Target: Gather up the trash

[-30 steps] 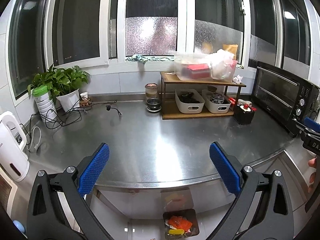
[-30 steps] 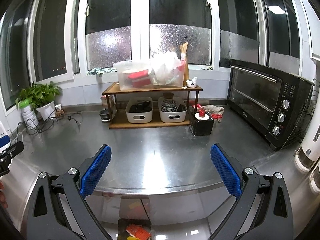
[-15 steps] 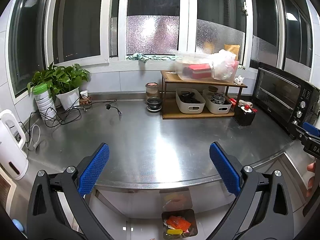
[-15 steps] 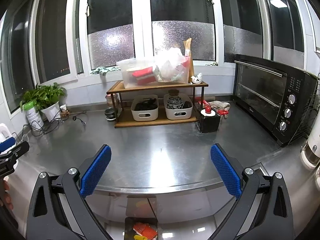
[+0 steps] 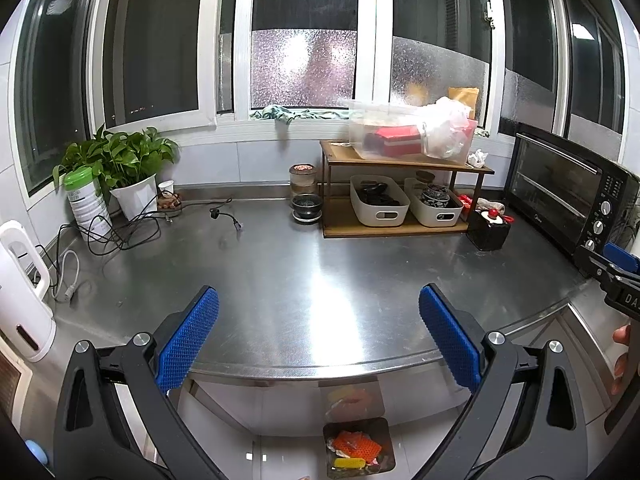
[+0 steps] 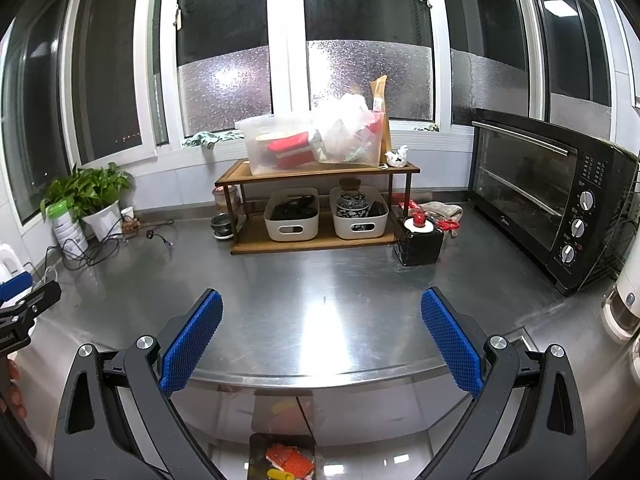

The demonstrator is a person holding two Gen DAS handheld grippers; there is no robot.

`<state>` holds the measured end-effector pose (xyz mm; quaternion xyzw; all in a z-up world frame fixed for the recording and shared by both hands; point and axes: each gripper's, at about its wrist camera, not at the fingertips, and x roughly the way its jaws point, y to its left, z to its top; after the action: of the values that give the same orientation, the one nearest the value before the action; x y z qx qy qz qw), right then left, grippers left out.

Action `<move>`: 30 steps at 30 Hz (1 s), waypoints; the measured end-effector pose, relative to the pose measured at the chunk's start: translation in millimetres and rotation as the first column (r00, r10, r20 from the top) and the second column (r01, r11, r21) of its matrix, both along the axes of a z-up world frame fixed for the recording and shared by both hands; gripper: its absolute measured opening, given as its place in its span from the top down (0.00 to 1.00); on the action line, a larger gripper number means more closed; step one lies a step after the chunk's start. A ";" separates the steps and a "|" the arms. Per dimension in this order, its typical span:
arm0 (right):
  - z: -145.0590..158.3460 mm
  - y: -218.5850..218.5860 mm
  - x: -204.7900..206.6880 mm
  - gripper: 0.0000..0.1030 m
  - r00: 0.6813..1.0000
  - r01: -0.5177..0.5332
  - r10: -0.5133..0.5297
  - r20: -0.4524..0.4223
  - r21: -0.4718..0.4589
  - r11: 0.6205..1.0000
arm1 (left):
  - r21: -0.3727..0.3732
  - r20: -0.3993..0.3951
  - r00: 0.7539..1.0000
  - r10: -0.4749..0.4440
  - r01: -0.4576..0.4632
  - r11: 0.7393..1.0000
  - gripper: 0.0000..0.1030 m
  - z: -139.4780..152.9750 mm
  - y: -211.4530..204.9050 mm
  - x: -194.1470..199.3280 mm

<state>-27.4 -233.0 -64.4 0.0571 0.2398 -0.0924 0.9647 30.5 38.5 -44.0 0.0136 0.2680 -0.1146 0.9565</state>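
Gaping ribbed blue tongs (image 5: 318, 338), brushed-steel counter (image 5: 320, 272)

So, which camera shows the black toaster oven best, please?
The right wrist view: the toaster oven appears whole there, with door, handle and three knobs clear. In the left wrist view the oven sits at the frame edge, more distorted, and the right gripper hides its lower corner.

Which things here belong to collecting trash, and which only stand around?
For the job: left gripper, right gripper, both open and empty; bin on the floor with orange and yellow scraps.

Standing around: toaster oven, wooden shelf, potted plant, white kettle.
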 end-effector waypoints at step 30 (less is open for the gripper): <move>-0.6 -8.3 -5.4 0.03 1.000 0.007 -0.007 0.000 0.000 1.000 | 0.002 0.004 1.000 0.007 -0.007 1.000 0.08 1.4 -1.4 -2.0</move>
<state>-32.8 -241.3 -65.0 0.0577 0.2394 -0.0955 0.9645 28.6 37.1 -42.6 0.0138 0.2660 -0.1108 0.9575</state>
